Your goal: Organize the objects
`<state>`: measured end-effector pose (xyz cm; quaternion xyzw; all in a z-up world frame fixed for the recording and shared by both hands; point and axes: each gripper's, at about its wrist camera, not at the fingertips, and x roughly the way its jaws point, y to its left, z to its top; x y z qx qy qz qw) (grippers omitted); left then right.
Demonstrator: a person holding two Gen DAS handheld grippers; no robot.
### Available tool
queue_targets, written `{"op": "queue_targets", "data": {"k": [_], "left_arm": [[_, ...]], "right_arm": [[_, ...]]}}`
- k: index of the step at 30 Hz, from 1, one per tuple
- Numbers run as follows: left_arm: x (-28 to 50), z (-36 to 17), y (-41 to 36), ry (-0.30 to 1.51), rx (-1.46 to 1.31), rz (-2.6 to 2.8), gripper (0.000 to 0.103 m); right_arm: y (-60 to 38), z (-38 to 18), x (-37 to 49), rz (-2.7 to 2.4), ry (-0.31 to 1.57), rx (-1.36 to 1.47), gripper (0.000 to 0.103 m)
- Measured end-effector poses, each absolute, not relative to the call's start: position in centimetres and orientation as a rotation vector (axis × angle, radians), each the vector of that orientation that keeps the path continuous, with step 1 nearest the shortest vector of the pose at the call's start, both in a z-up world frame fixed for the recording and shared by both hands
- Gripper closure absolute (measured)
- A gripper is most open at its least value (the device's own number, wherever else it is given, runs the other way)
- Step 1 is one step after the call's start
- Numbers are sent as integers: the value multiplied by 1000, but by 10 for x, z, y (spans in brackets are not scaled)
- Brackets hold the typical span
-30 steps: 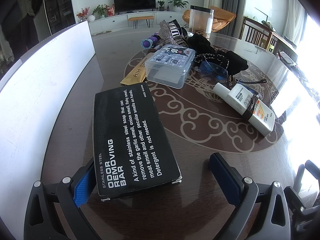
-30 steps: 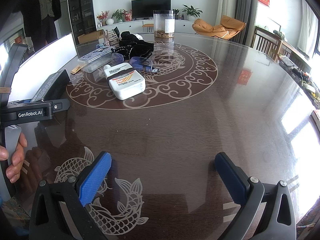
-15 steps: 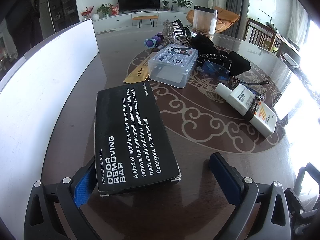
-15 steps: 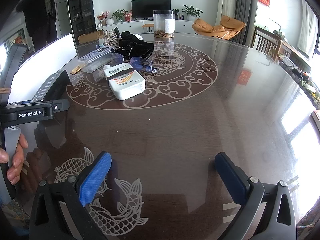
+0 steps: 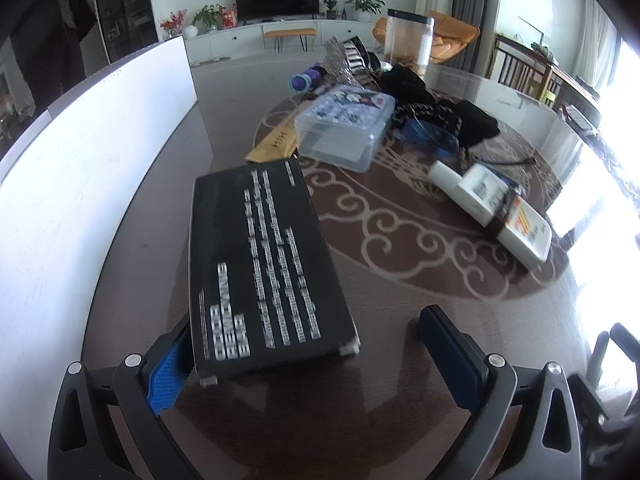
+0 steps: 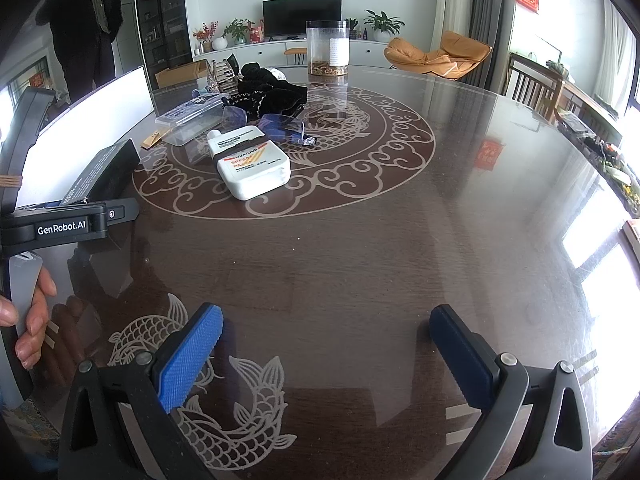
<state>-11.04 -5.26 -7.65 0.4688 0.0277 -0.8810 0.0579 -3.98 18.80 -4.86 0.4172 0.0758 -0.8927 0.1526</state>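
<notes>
A black box [image 5: 264,264] with white print lies on the dark table between my left gripper's open jaws, against the left blue pad [image 5: 168,376]; the right pad stands well clear of it. My left gripper [image 5: 312,360] is open. The box also shows in the right wrist view [image 6: 100,176], beside the left gripper's body [image 6: 64,226]. My right gripper [image 6: 326,360] is open and empty over the fish pattern near the table's front edge. A white sunscreen bottle [image 6: 250,164] lies mid-table, also in the left wrist view [image 5: 496,212].
A white board [image 5: 80,168] stands along the table's left side. A clear lidded box [image 5: 344,128], blue glasses [image 6: 276,124], black cloth [image 6: 272,94], a gold packet [image 5: 274,142] and a clear jar [image 6: 327,48] sit farther back. A person [image 6: 88,28] stands at the back left.
The left wrist view has drifted and the black box now looks blurred and slightly farther into the frame. The right gripper has not moved.
</notes>
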Motion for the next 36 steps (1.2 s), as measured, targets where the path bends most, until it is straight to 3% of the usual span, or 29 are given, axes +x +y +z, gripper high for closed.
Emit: {"op": "queue_targets", "data": {"k": [6,11,14,18,23,26,28,29,30,36], "left_arm": [[-78,-74,-43,-50,1550,-2791,0],[-52,-70,-52,-38,1591,-2746,0],[-54,-46,-72,65,1463,-2776,0],[-88,-16,-89,370,1447,-2816,0],[-139,-36,-88,259,1440,-2611,0],[-143,-51,-103,285,1456,-2549,0],[-141,-53,-113,329,1451,-2574,13],[-139,-53,-115,332,1447,-2597,36],[-138,-52,-114,297,1449,-2606,45],[-115,-50,-110,285,1495,-2681,45]], "right_arm": [[188,-49,-40,-2560,218,1197,0],[188,-49,-40,-2560,219,1196,0],[189,-48,-39,-2560,219,1196,0],[189,-48,-40,-2559,219,1196,0],[189,-48,-40,-2558,219,1195,0],[189,-47,-40,-2558,218,1198,0],[189,-46,-39,-2537,225,1219,0],[187,-42,-41,-2492,210,1237,0],[185,-38,-44,-2453,186,1236,0],[117,2,-122,-2234,328,1285,0]]}}
